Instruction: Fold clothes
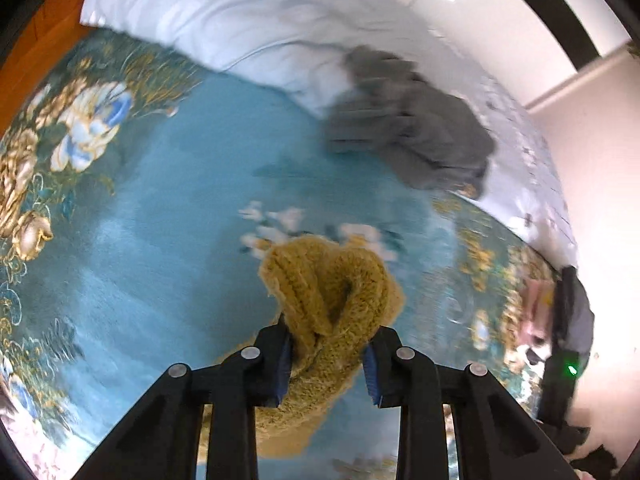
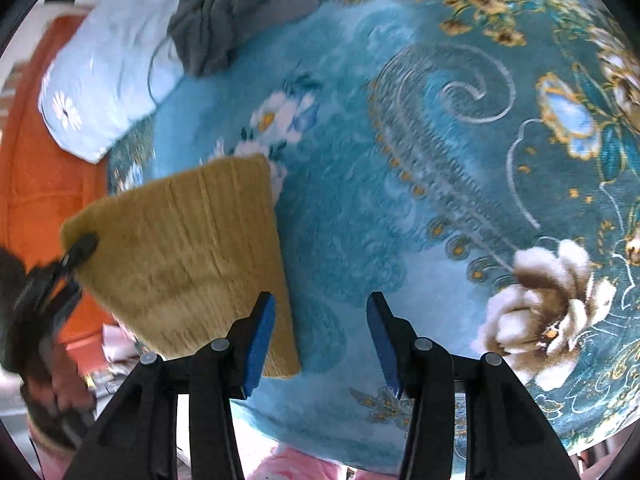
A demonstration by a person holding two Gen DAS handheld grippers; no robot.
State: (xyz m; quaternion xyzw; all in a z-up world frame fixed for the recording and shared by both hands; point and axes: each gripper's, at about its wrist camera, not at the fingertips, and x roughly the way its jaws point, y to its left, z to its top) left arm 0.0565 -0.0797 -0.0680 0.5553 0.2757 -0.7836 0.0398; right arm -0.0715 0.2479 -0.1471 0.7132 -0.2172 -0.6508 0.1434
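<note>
Currently the mustard knit sweater (image 1: 328, 304) is pinched at a bunched edge by the left gripper (image 1: 326, 364) & hung above the blue floral blanket (image 1: 168, 208). Right gripper (image 2: 320, 344) is held part-open, empty, beside the cloth's edge. Next, prob.: opposite corner to be taken for spreading.

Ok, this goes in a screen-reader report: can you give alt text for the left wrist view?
The left gripper pinches a bunched mustard knit garment above a teal floral blanket. Behind it, a crumpled grey garment lies partly on a pale blue pillow.
</note>
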